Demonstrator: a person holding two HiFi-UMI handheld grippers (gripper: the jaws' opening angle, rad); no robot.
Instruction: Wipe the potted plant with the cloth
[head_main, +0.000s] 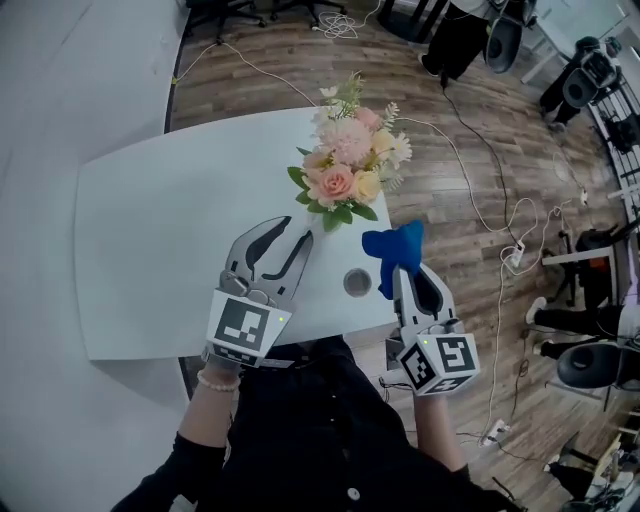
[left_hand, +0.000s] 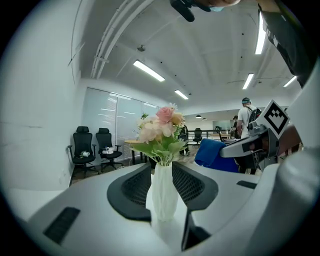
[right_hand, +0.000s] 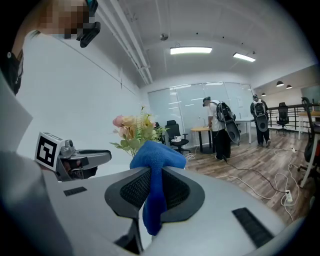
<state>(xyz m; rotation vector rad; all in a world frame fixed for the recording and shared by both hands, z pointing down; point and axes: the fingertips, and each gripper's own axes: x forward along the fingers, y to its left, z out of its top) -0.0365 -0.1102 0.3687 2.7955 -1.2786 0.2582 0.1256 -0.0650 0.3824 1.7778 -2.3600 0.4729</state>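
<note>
Right gripper (head_main: 405, 283) just right of the potted plant (head_main: 345, 165), jaws clamped on blue cloth (head_main: 393, 245), left gripper (head_main: 285, 236) just short of the plant, jaws apart, gripping nothing, plant upright on white table (head_main: 150, 230).

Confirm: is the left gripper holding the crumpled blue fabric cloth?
No, the crumpled blue fabric cloth is pinched between the jaws of the right gripper, while the left gripper stands open without it.

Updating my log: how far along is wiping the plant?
Done: the cloth is clamped in the right tongs. In hand: the open left tongs point at the potted plant, not gripping it. Left: the cloth sits apart from the plant; all wiping remains.
</note>
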